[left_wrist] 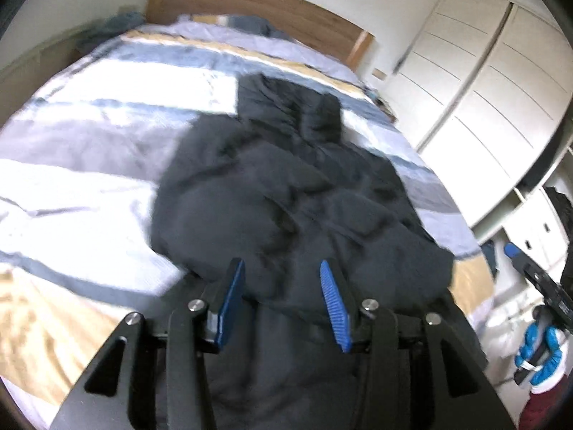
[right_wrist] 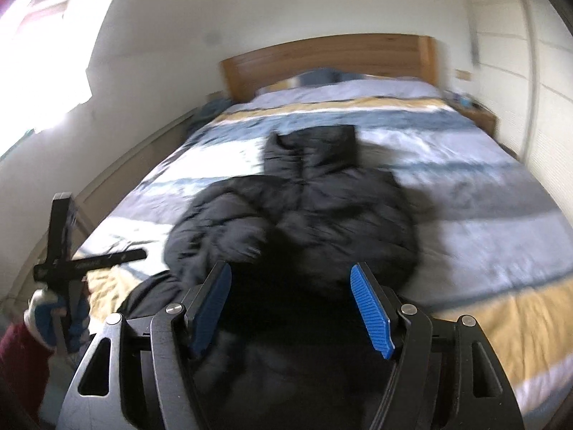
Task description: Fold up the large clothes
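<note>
Jacket (left_wrist: 286, 186), black and puffy, heaped in the middle of the striped bed cover (left_wrist: 89, 143), hood end toward the wooden headboard (left_wrist: 250, 3), near hem spilling over the foot edge. Probably light for its bulk, soft and springy, likely slick-shelled; apt to slide between pads and puff back open after a fold. Best taken at a seam, hem or cuff, where the layers are thin enough to pinch, rather than at a fat quilted panel. Lying partly gathered, sleeves hard to pick out through the blur.

Directly ahead of and below the left gripper (left_wrist: 283, 297), dark fabric filling the gap between the blue pads but not visibly pinched; jaws spread partway, nothing held. Same below the right gripper (right_wrist: 290, 301): jaws wider apart, dark cloth behind the gap, no pad pressing on it.

Gloved hand (right_wrist: 53, 319) with the other gripper at the left edge of the right view. White wardrobe (left_wrist: 483, 89) beside the bed.
</note>
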